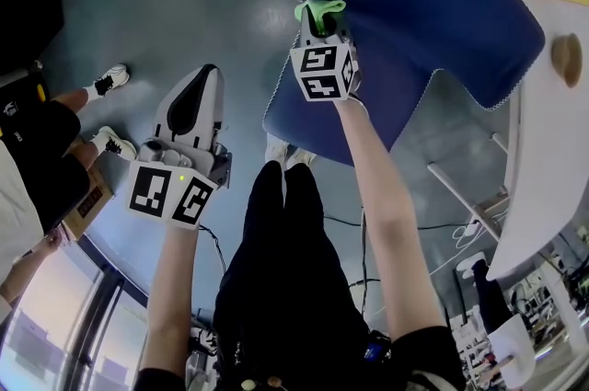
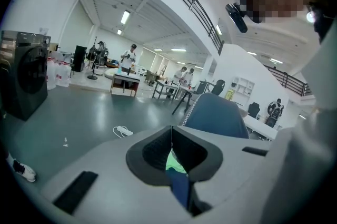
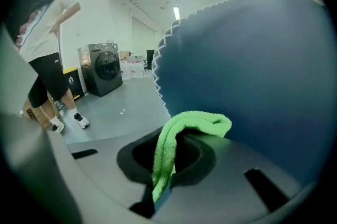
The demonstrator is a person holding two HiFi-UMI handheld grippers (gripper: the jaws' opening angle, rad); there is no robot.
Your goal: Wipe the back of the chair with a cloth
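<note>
The right gripper [image 1: 322, 19], jaws clamped on a folded green cloth [image 3: 176, 136], holds the cloth's bunched end against the blue chair's back [image 1: 433, 21], just inside its stitched edge. The left gripper [image 1: 190, 113] hangs off to the side of the chair, well apart from it, jaws together on nothing. A good wipe here likely calls for a firm pinch, the fold laid flat on the upholstery, and overlapping strokes inward from that edge. The cloth lies lengthwise along the jaws, folded tip pointing into the chair back and tail trailing down between them.
</note>
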